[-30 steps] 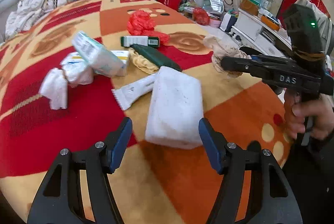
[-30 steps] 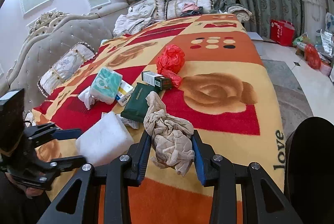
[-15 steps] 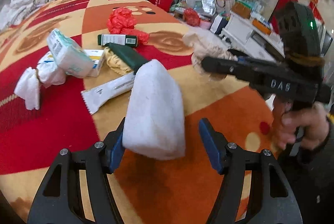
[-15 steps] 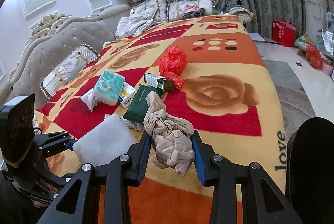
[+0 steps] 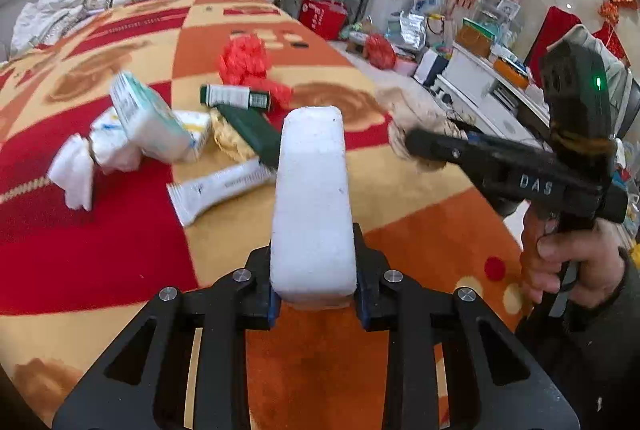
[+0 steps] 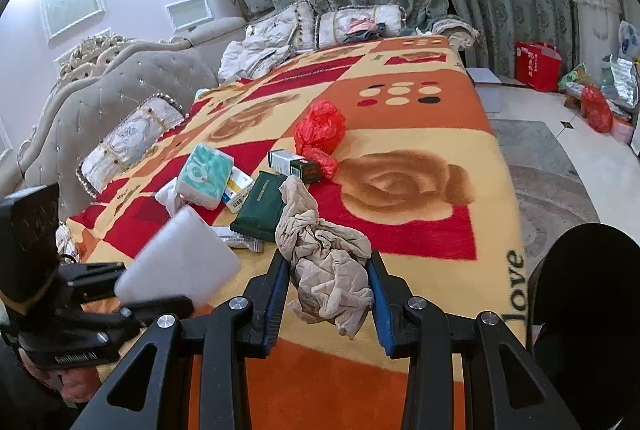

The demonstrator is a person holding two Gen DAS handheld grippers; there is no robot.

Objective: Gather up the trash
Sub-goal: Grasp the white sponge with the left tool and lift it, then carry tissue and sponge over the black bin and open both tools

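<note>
The left wrist view shows the left hand-held gripper (image 5: 314, 294) closing on a white rectangular foam block (image 5: 312, 201), its pads against the block's two sides and the block raised on edge above the patterned red, orange and yellow bed blanket (image 5: 120, 250) near the bed's near edge. Only this view shows the bare hand (image 5: 572, 262) gripping the handle of the right hand-held gripper (image 6: 330, 294) and the cluttered white cabinet (image 5: 480, 77) beyond the bed's right edge. The right wrist view alone shows the grey tufted headboard (image 6: 104, 97) and the crumpled beige cloth (image 6: 328, 262) clamped between the right tool's narrowly set jaws, over the blanket.

Towards the middle of the bed lie a dark green flat packet (image 6: 260, 205), a green-and-white small box (image 6: 294, 163), a crumpled red plastic bag (image 6: 320, 129), a teal-and-white tissue pack (image 6: 206, 175) and a white sachet (image 5: 220, 187). The foam block hides part of the green packet in the left view. A red shopping bag (image 6: 538, 65) stands on the floor by the curtains; its contents cannot be seen.
</note>
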